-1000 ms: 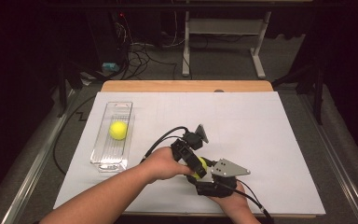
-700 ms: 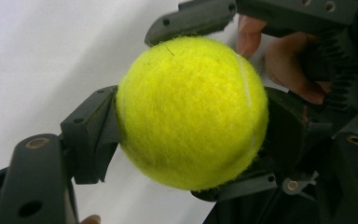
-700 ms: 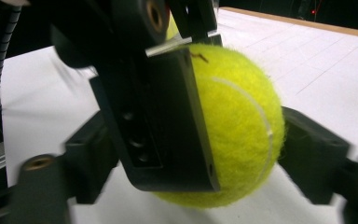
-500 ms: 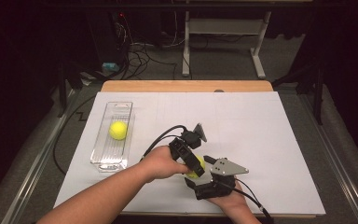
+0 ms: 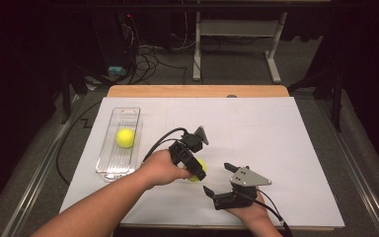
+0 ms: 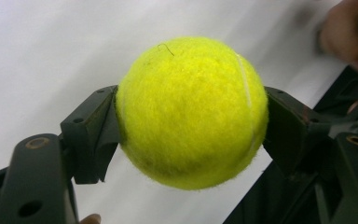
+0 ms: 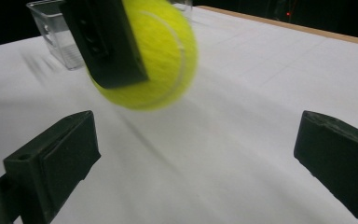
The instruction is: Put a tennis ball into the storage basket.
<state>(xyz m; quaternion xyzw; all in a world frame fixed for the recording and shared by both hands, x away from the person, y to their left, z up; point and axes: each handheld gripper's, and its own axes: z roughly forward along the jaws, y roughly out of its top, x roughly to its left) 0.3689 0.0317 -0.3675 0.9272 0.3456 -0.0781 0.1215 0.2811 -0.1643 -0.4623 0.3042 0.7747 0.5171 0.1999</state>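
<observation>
Left gripper (image 5: 197, 174) clamped on tennis ball (image 6: 191, 112), near counter (image 5: 296, 148) front edge. Right gripper (image 5: 219, 180) just beside, jaws just opened wide, nothing between; open surface beyond.

Light falls from above onto the white desk (image 5: 276, 148), which is bright and evenly lit while the floor and room around it lie in near darkness. In the right gripper view the ball (image 7: 163, 51) is smeared by motion blur and casts a soft shadow on the sheet. In the left gripper view its fuzz is sharp, and the background is out of focus.
</observation>
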